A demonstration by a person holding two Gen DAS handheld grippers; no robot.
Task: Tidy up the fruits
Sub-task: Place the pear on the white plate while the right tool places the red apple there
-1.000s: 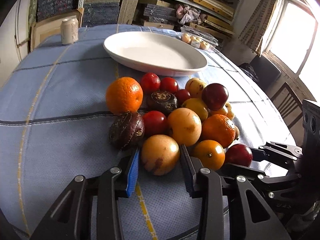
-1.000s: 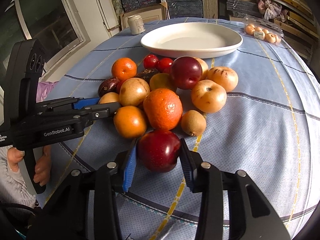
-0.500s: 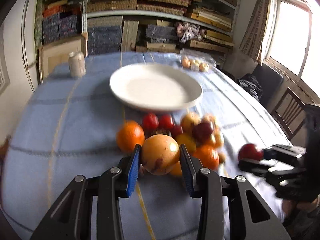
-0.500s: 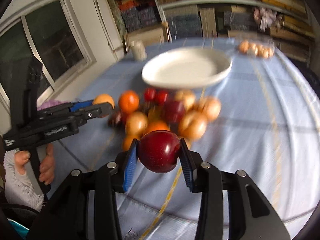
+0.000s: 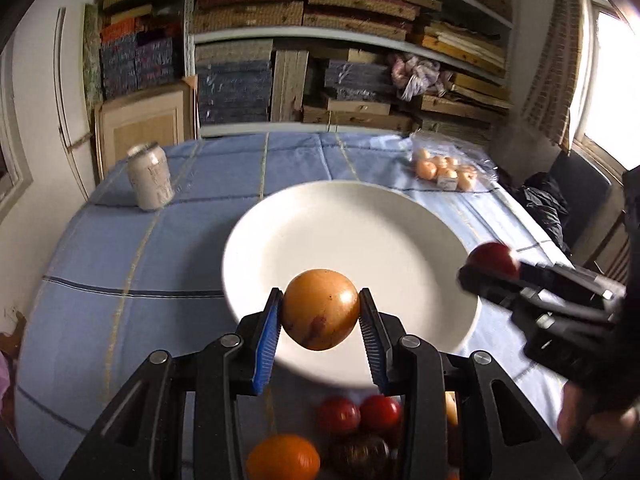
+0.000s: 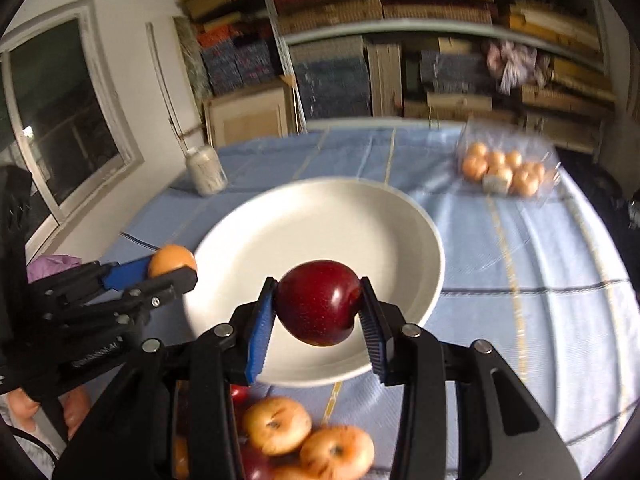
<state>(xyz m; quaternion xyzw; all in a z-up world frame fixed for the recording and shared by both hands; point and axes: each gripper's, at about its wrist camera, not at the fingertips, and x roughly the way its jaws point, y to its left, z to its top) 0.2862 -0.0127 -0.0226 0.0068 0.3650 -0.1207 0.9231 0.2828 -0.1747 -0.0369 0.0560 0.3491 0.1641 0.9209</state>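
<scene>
Grippers both carry fruit above the white plate (image 5: 420, 220). The left gripper (image 5: 320, 314) is closed on a round yellow-orange fruit (image 5: 320, 308), its blue-edged pads pressing the fruit's two sides; the skin is smooth and glossy, with a reddish-brown blotch low on the front. The fruit sits right at the fingertips, held clear over the near part of the plate. The right gripper (image 6: 318, 308) clamps a dark red plum (image 6: 318, 302) in the same way, one pad on each flank; the plum is shiny, finely speckled, with a bright glint on its right shoulder. It hangs over the plate's near rim. In the left wrist view the right gripper enters from the right edge with the plum at its tip, just beside the plate's right rim. The remaining fruit (image 6: 308, 440), oranges, tomatoes and pale apples, lies in a heap on the blue checked tablecloth (image 5: 160, 248), below the fingers and nearer than the plate. A pale can (image 5: 150, 178) stands near the table's far left, and a clear pack of small fruit (image 6: 504, 170) lies at its far right.
</scene>
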